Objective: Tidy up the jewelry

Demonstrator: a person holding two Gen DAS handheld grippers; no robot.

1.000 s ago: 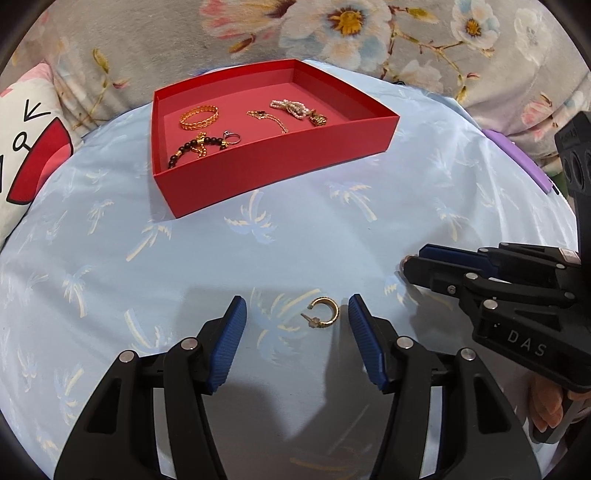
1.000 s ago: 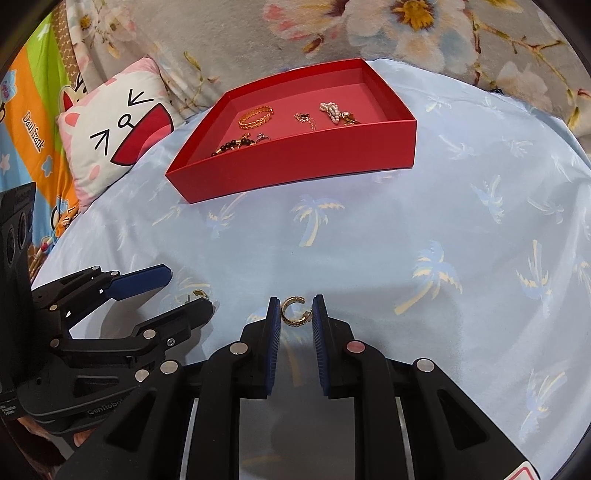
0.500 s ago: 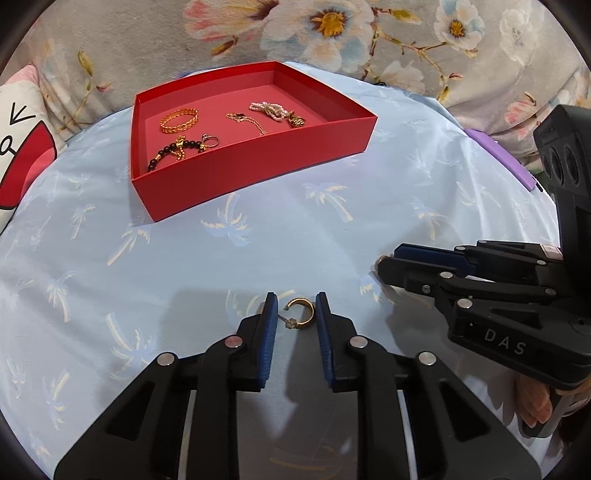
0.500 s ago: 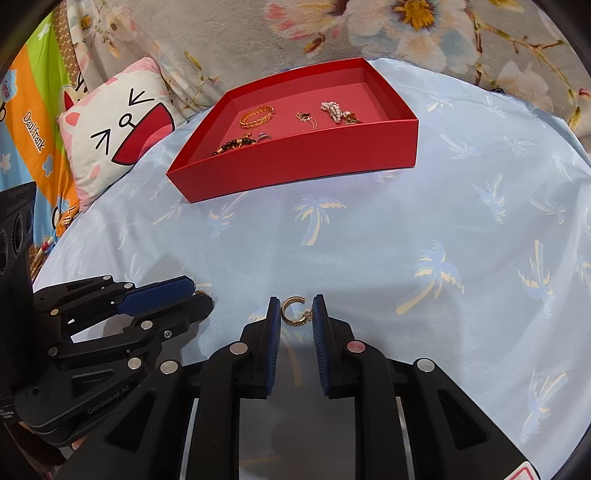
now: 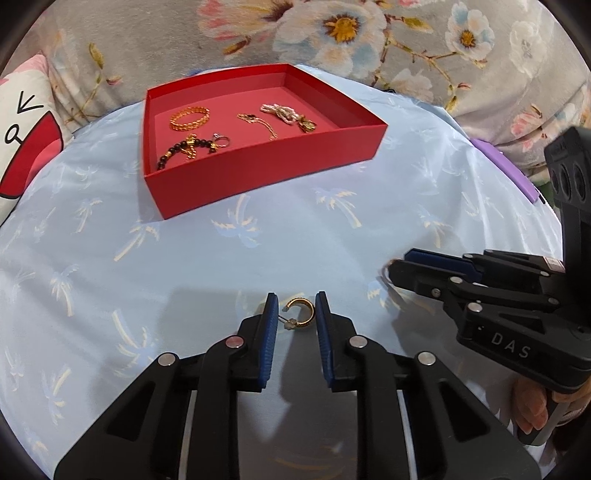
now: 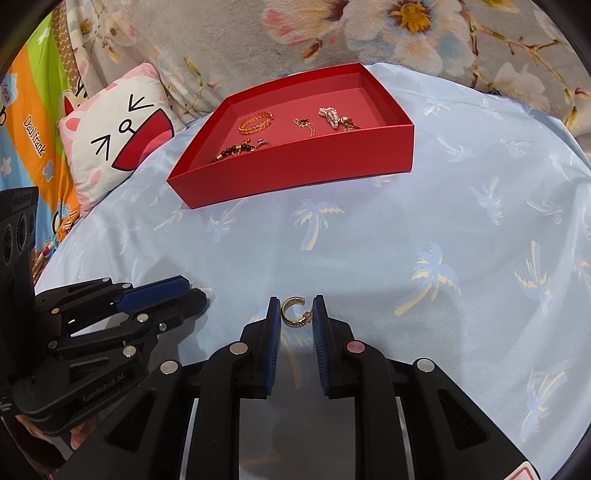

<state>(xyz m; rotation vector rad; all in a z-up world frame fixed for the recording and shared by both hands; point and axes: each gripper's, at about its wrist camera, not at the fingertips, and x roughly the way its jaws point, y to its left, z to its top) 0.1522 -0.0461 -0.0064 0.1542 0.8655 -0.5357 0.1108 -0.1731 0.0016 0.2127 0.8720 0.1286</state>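
My left gripper (image 5: 295, 312) is shut on a small gold hoop earring (image 5: 301, 314), held just above the blue palm-print cloth. My right gripper (image 6: 295, 312) is shut on a second gold hoop earring (image 6: 293, 312). The two grippers sit side by side: the right one shows in the left wrist view (image 5: 402, 264), the left one in the right wrist view (image 6: 192, 291). A red tray (image 5: 258, 166) lies farther back, also in the right wrist view (image 6: 295, 166). It holds a gold bangle (image 5: 189, 117), a black bead bracelet (image 5: 184, 149), a small ring (image 5: 221, 140), a thin chain (image 5: 258, 123) and a pearl piece (image 5: 284, 112).
A cartoon-face pillow (image 6: 118, 136) lies left of the tray. Floral fabric (image 5: 332, 33) rises behind the tray. A purple object (image 5: 506, 166) sits at the cloth's right edge. Blue cloth (image 6: 369, 240) stretches between the grippers and the tray.
My left gripper went from open around the earring to shut on it and lifted it slightly toward the tray. My right gripper stayed shut on its earring.
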